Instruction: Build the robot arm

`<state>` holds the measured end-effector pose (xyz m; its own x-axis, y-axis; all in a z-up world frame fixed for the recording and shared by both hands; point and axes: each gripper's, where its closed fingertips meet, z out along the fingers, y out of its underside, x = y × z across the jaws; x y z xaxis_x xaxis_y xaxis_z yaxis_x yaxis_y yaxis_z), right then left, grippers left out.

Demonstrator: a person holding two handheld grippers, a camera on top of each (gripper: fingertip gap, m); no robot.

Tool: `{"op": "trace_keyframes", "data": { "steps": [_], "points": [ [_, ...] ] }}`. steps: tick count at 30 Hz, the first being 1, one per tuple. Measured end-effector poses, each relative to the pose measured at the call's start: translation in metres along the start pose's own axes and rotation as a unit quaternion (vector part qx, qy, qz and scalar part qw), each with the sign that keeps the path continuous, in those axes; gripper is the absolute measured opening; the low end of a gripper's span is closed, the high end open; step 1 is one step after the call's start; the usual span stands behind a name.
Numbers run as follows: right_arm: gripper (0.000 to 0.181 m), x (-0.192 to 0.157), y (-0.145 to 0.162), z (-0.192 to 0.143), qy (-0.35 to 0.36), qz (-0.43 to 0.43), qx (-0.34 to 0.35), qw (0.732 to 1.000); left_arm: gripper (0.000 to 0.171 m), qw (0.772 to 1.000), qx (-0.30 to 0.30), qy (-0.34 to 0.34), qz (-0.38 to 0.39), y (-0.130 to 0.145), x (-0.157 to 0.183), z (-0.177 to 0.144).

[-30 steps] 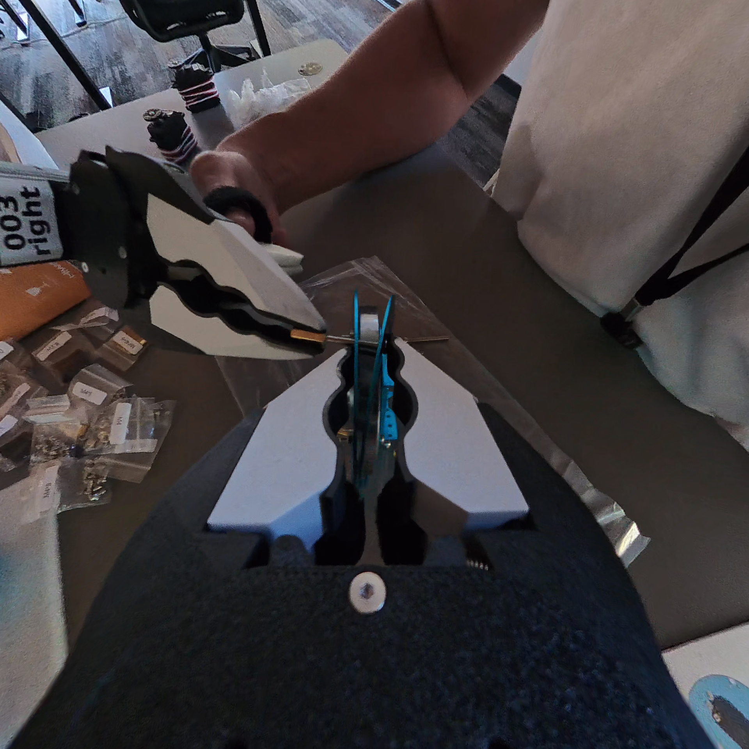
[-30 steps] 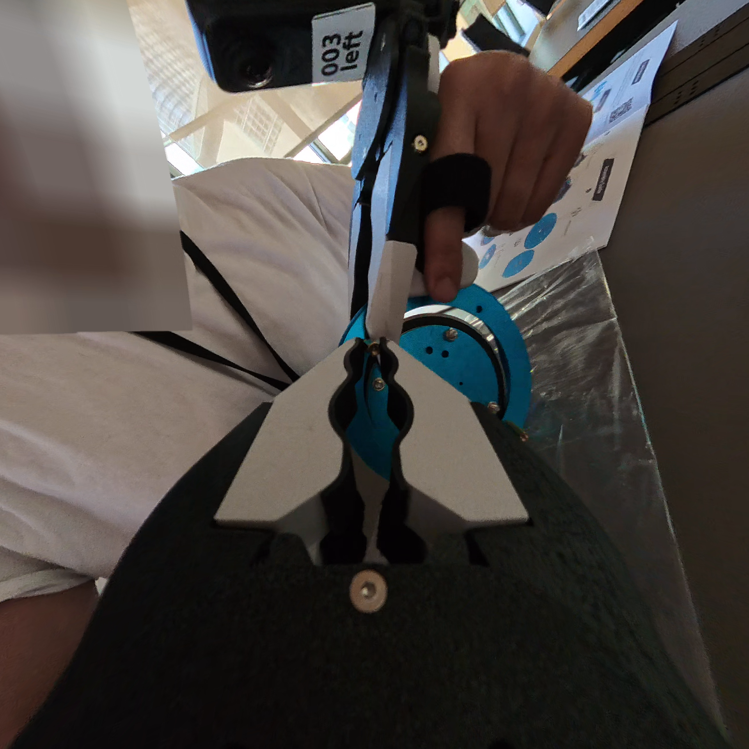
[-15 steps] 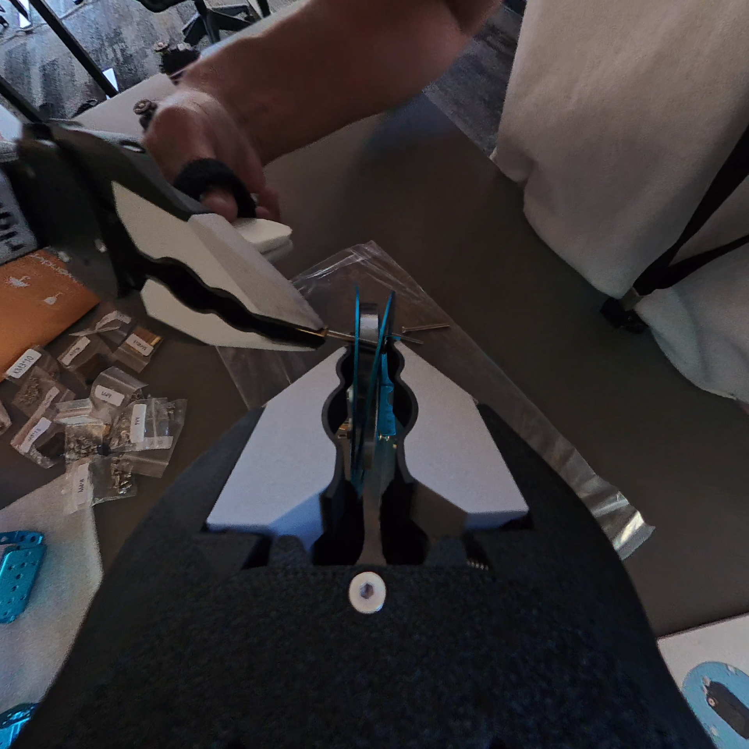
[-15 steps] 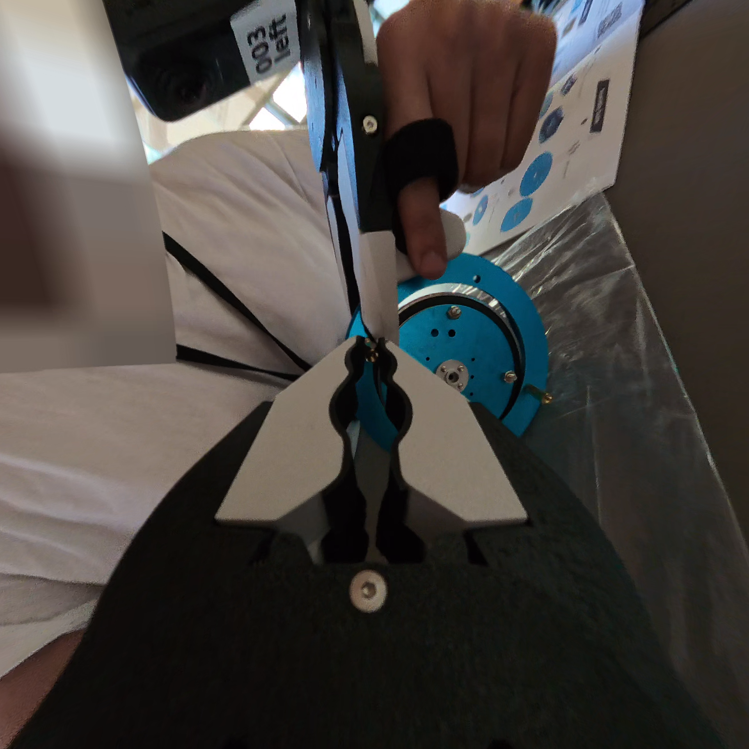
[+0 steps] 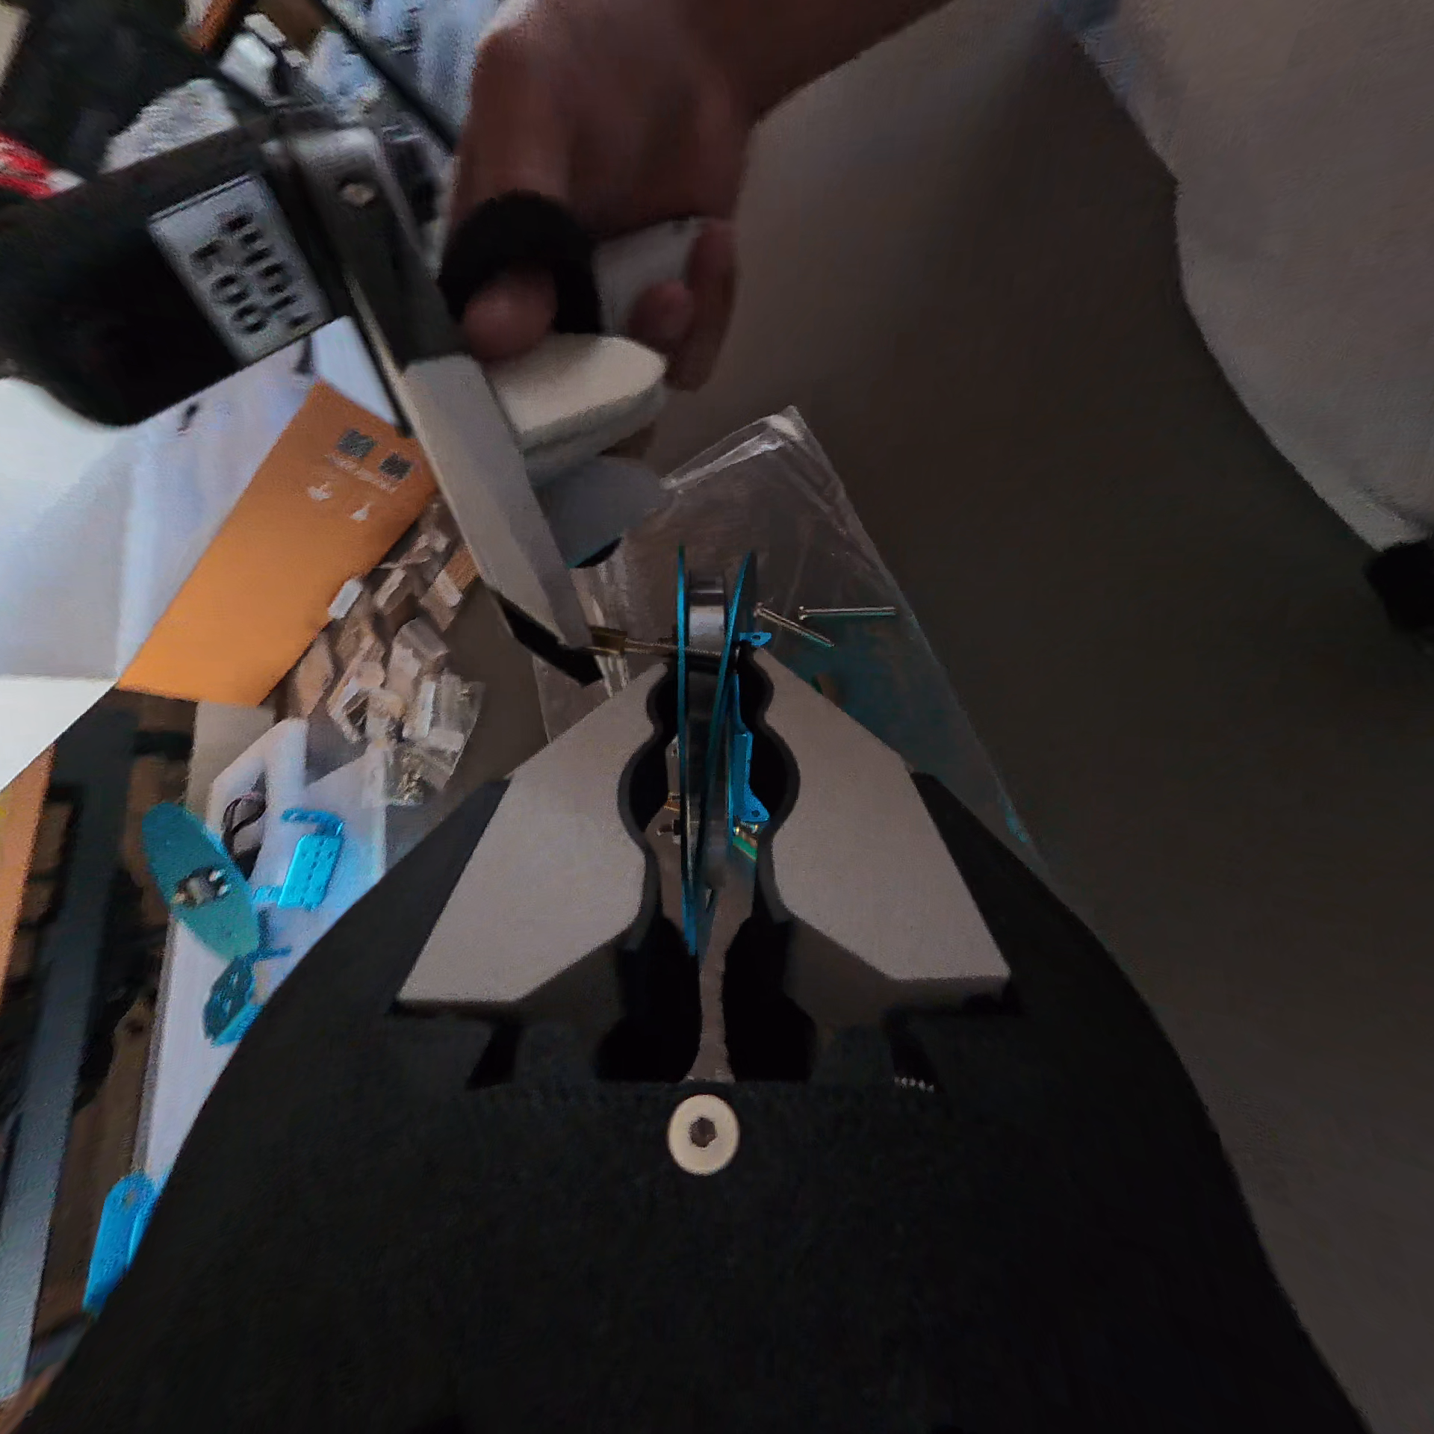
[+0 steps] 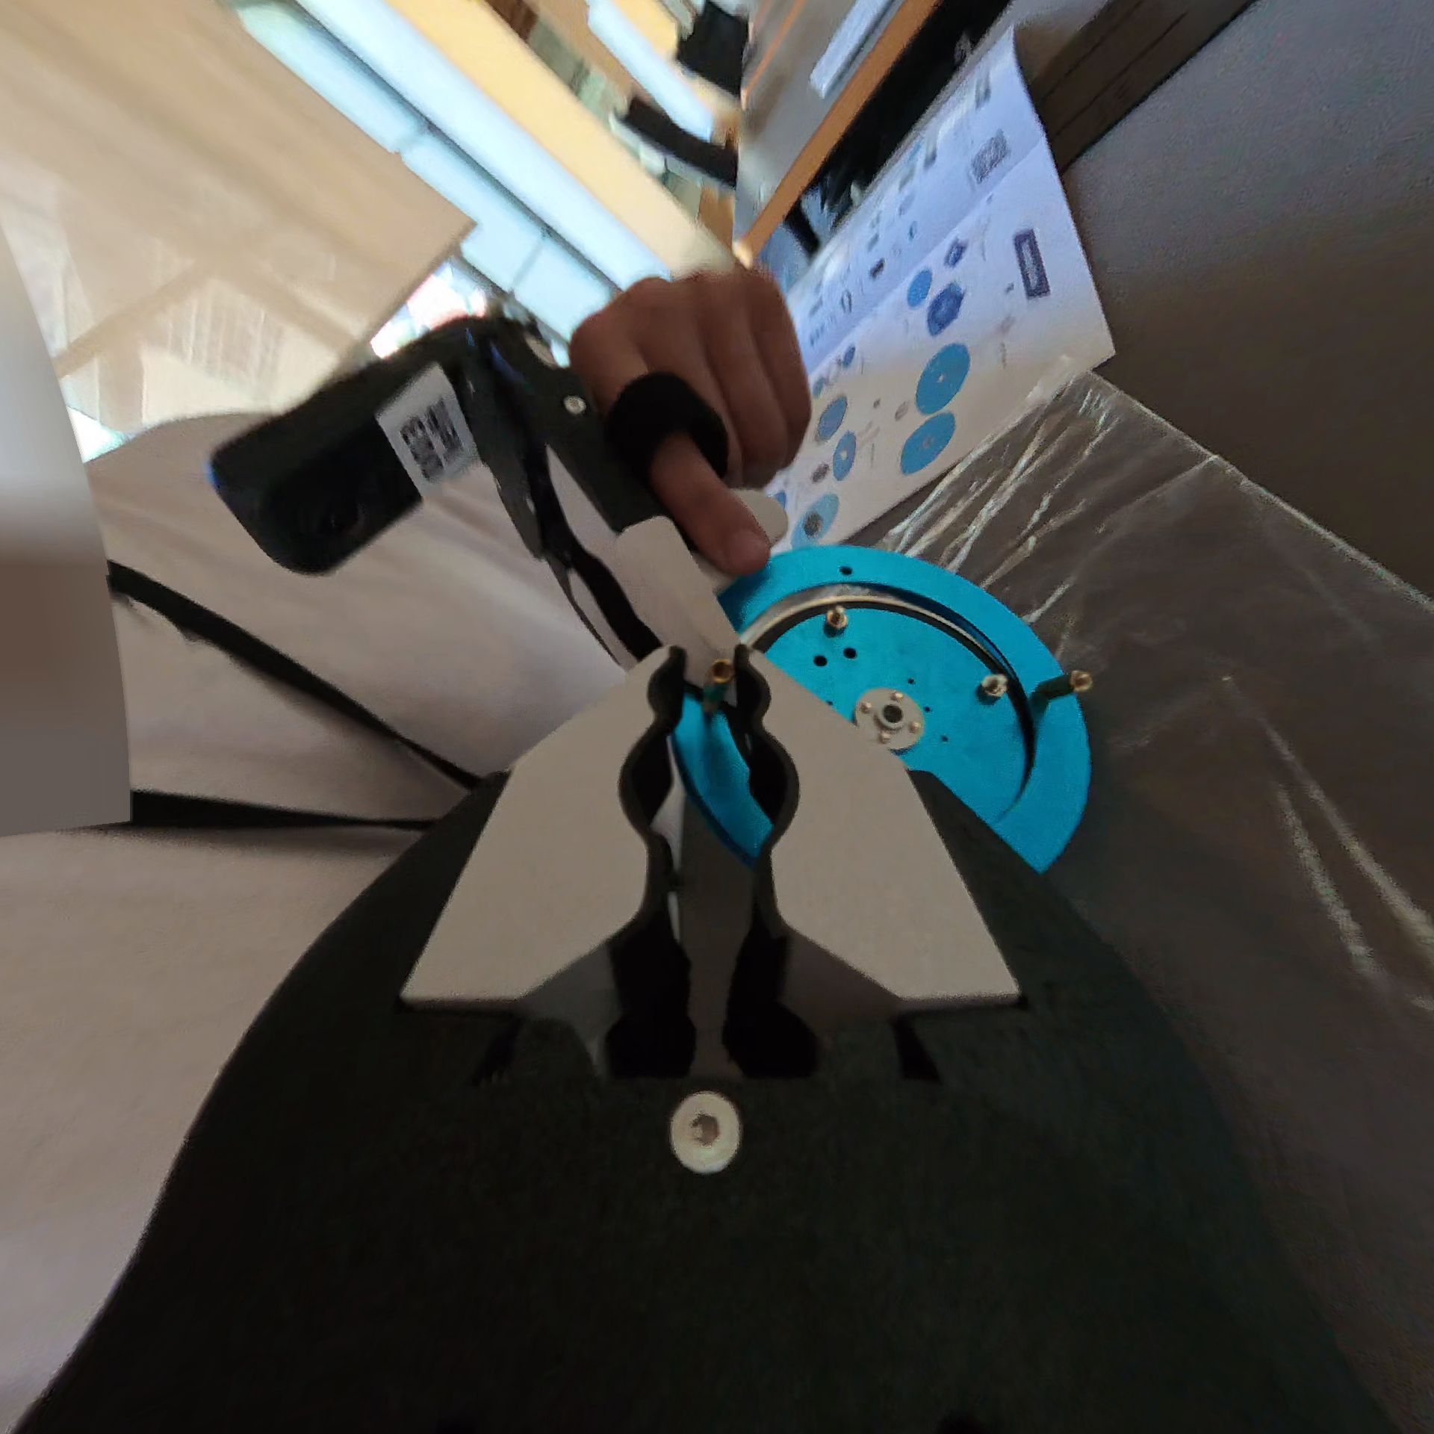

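My left gripper point(image 5: 708, 669) is shut on a blue round plate assembly point(image 5: 702, 745), seen edge-on and held upright over a clear plastic bag point(image 5: 784, 497). My right gripper point(image 6: 708, 661) is shut on a small brass standoff point(image 6: 720, 677) pressed at the blue plate's point(image 6: 916, 722) rim. In the left wrist view the right gripper point(image 5: 578, 640) comes in from the upper left, its brass standoff point(image 5: 617, 644) touching the plate. In the right wrist view the left gripper point(image 6: 710, 621) clamps the plate's far edge. Other brass standoffs point(image 6: 1059, 687) stand on the plate.
Two loose long screws point(image 5: 846, 617) lie on the bag. An orange booklet point(image 5: 271, 543), small bags of hardware point(image 5: 403, 714) and blue metal parts point(image 5: 206, 892) lie at left. A printed instruction sheet point(image 6: 954, 310) lies beyond the bag point(image 6: 1203, 659). A person's white shirt fills one side.
Both grippers have rolled and tilted together, so both views are turned. The plate's face now shows more fully in the right wrist view. Both grips are unchanged.
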<state>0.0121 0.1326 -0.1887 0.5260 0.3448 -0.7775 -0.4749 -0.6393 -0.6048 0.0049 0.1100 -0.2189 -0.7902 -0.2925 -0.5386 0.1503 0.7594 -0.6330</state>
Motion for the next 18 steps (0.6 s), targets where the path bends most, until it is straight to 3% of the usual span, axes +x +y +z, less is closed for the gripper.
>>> {"op": "trace_keyframes", "data": {
  "steps": [4, 7, 13, 18],
  "points": [
    [0.028, -0.011, 0.008, 0.006, 0.002, 0.009, 0.085, 0.996, 0.014, 0.996, -0.015, -0.082, -0.039, -0.001, 0.008, 0.001],
    [0.026, -0.014, 0.011, 0.008, 0.031, -0.016, 0.128, 0.991, 0.015, 0.991, -0.024, -0.120, -0.057, -0.003, 0.014, 0.003],
    [0.006, -0.011, 0.027, 0.005, 0.124, -0.017, 0.102, 0.987, 0.015, 0.987, -0.004, -0.129, -0.093, -0.013, 0.018, 0.002],
    [0.012, -0.020, 0.032, 0.002, 0.132, -0.030, 0.107, 0.985, 0.014, 0.988, -0.001, -0.128, -0.091, -0.017, 0.021, 0.001]
  ]
}}
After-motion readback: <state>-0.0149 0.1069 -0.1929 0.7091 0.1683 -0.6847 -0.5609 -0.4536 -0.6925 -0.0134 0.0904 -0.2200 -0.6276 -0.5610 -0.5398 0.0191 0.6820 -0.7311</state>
